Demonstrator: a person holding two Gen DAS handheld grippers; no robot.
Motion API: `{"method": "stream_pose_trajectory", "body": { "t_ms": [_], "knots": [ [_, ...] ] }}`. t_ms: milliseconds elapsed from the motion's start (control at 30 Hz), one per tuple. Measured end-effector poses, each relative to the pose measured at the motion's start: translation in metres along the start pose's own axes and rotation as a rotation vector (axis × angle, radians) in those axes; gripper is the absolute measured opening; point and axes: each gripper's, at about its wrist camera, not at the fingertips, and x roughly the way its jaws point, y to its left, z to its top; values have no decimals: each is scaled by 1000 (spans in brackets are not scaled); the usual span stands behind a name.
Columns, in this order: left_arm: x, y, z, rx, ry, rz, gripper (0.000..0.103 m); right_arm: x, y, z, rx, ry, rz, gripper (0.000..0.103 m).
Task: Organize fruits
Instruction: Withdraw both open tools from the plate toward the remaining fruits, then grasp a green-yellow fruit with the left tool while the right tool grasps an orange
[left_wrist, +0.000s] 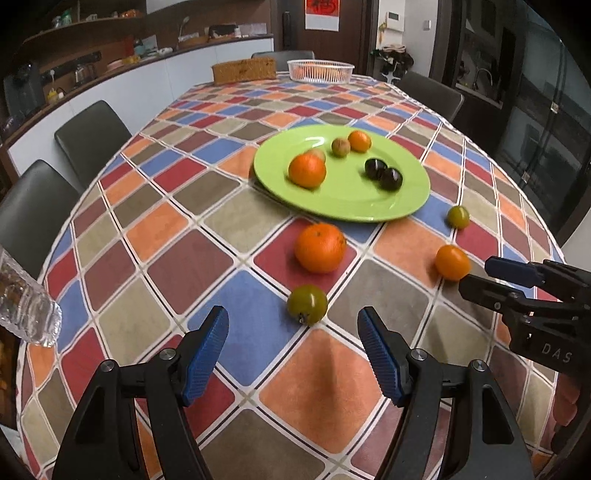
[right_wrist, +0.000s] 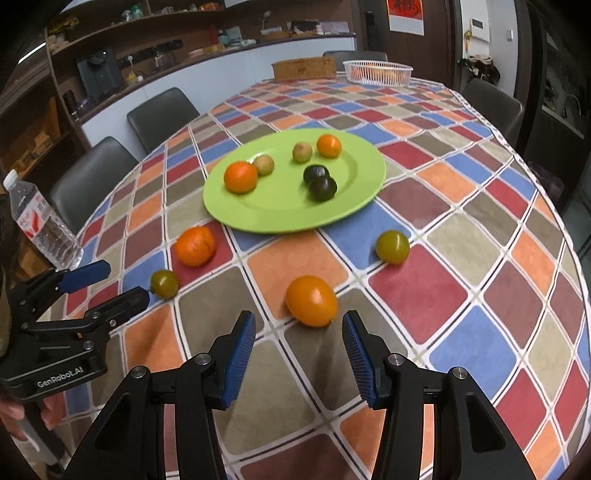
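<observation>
Fruits are split between the green plate (left_wrist: 343, 206) near the middle of the desk and the cloth on its near side. On the plate lie two oranges, two small pale fruits and two dark ones touching each other. Off the plate, toward the near edge, sit four more: a large orange (left_wrist: 320, 248), a green fruit (left_wrist: 307, 304) just in front of it, a yellow-orange fruit (right_wrist: 312, 301), and a second green fruit (right_wrist: 392, 246) closer to the plate's rim.

The left gripper (left_wrist: 291, 350) hovers with its fingers apart, the green fruit just ahead of the gap. The right gripper (right_wrist: 298, 349) is likewise spread wide and empty, with the yellow-orange fruit sitting right at the mouth of its fingers. The step in hand looks like an approach to grasp: each gripper lines up on its nearest loose fruit. The next move probably calls for easing forward so the fruit sits between the pads, closing gently, since round fruit may roll, then lifting it over the rim onto a bare part of the plate.

The desk wears a tablecloth (left_wrist: 166, 229) of red, blue, orange and brown diamonds. A water bottle (right_wrist: 40, 225) stands at the left edge. At the far edge are a white basket (left_wrist: 320, 70) and a woven box (left_wrist: 243, 72). Dark chairs line both sides, with a counter and shelves beyond.
</observation>
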Motion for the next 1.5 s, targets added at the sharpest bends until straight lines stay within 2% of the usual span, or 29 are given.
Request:
{"method": "stream_pose_trajectory", "body": {
  "t_ms": [233, 300, 500, 667, 833, 1167, 1500],
  "knots": [
    [15, -1, 0, 8, 17, -13, 71, 13, -2, 0, -8, 24, -5, 50],
    [19, -1, 1, 13, 17, -17, 68, 15, -3, 1, -10, 25, -8, 50],
    [31, 1, 5, 6, 36, -37, 52, 23, -3, 4, -23, 30, -15, 49],
    [35, 2, 6, -8, 45, -58, 36, 27, 0, 5, -42, 31, -13, 43],
    [36, 0, 8, -5, 46, -68, 28, 31, -1, 7, -42, 33, -8, 37],
    [26, -2, 8, -2, 16, -80, 27, 24, 1, 7, -44, 5, 6, 35],
    [-8, -10, 12, 3, -57, -104, 27, -3, 8, 11, -59, -54, 32, 35]
  ]
}}
